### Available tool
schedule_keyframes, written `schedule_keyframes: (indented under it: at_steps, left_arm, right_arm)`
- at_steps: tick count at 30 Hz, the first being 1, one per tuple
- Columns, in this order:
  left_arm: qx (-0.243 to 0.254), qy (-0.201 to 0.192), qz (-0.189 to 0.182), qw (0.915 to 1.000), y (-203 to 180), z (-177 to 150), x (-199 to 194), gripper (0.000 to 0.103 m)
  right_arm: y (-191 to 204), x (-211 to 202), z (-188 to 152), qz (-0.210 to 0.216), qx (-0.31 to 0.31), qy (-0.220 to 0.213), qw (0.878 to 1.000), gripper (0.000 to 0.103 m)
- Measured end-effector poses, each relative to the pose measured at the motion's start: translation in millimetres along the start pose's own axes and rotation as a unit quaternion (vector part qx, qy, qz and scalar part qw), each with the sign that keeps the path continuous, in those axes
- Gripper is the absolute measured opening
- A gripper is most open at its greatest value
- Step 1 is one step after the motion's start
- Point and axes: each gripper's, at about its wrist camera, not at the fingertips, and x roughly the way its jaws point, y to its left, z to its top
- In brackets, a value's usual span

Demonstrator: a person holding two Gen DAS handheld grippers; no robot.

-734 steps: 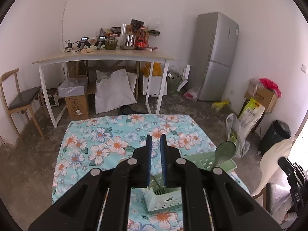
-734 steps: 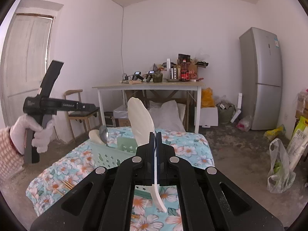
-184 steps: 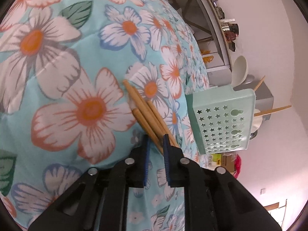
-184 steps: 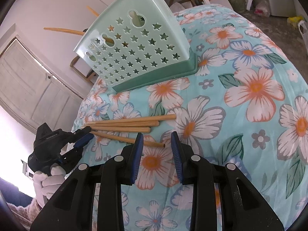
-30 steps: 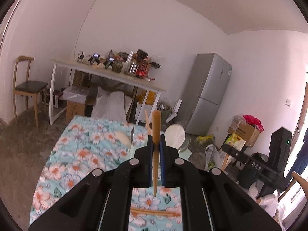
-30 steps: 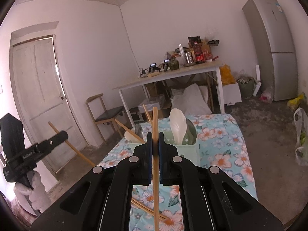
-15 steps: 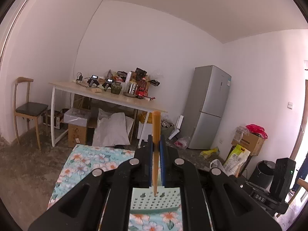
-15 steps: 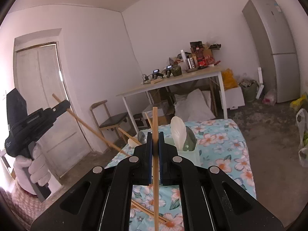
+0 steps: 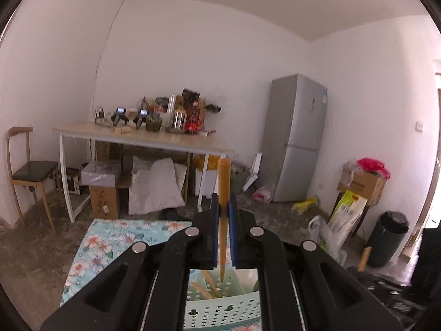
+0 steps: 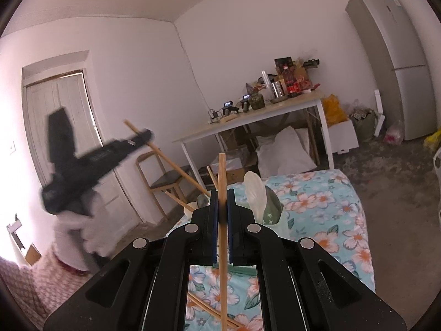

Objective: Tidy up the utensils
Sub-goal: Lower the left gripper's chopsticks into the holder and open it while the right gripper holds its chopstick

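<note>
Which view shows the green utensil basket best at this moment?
The left wrist view: the green utensil basket sits just below the tongs, star-cut wall and inside visible. In the right wrist view only its rim peeks over the tongs.

black gripper [image 9: 223, 209] with blue pads, silver screws; white glove [image 10: 82, 231], checked pink sleeve [image 10: 33, 284].

So each gripper's got one wooden chopstick: the left chopstick [image 9: 223, 193] stands upright between the pads, tip just over the mint star-holed basket [image 9: 220, 310]; the right chopstick [image 10: 222, 193] is upright too, spare chopsticks [image 10: 209, 310] lying below.
</note>
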Motion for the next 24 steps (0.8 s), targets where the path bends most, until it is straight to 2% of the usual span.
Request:
schedule_keyframes:
  at_steps: [3, 9, 22, 24]
  left_arm:
    - [-0.005, 0.029, 0.003, 0.9995, -0.3, -13.0, 33.1, 0.006]
    - [-0.006, 0.069, 0.002, 0.9976, -6.8, -38.8, 71.6, 0.006]
    - [-0.02, 0.088, -0.015, 0.9958, -3.6, -52.1, 67.4, 0.006]
    - [-0.025, 0.089, -0.016, 0.9956, -0.9, -52.6, 66.7, 0.01]
  right_arm:
    - [-5.5, 3.4, -2.1, 0.005, 0.007, 0.004, 1.0, 0.004]
    - [-18.5, 10.5, -6.7, 0.005, 0.022, 0.013, 1.0, 0.004]
    - [-22.4, 12.8, -7.7, -0.001, 0.023, 0.024, 0.999, 0.004]
    - [-20.2, 12.7, -7.0, -0.004, 0.019, 0.024, 1.0, 0.004]
